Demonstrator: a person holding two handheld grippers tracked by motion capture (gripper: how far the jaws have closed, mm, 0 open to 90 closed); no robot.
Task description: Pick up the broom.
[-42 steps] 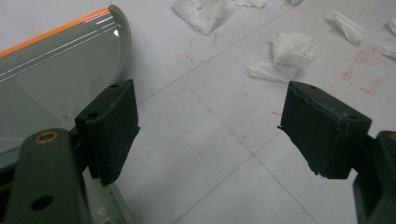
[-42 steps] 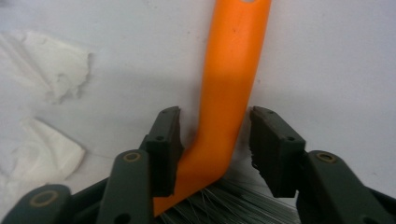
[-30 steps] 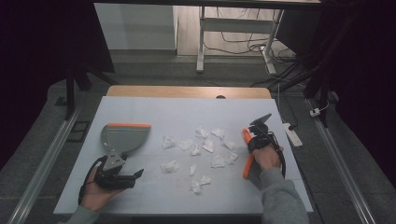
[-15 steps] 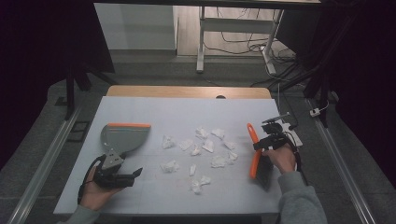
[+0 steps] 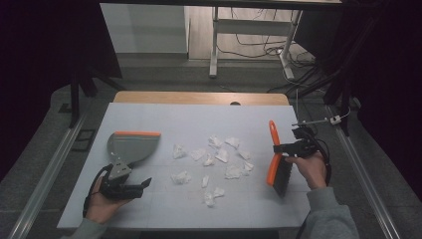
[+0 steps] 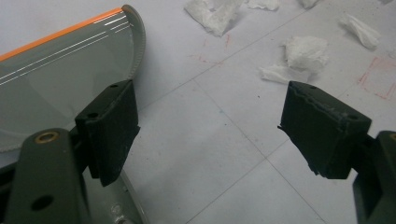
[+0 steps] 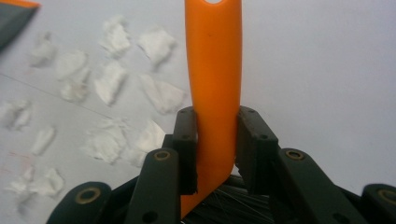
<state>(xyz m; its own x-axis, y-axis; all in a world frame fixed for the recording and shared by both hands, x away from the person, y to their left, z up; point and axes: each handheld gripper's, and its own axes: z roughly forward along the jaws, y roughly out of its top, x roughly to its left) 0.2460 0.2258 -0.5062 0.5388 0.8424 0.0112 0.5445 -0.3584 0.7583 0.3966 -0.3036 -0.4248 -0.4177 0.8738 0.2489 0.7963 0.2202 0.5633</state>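
My right gripper clamps the orange brush, lifted right of the scattered paper scraps. My left gripper gapes empty beside the dustpan, left of them.

1. The right gripper clamped the orange handle of a brush, its black bristles hanging below the grip toward the person.
2. Paper scraps lay scattered on the table just left of that brush.
3. The left gripper rested at the dustpan's near end, well apart from the right one.
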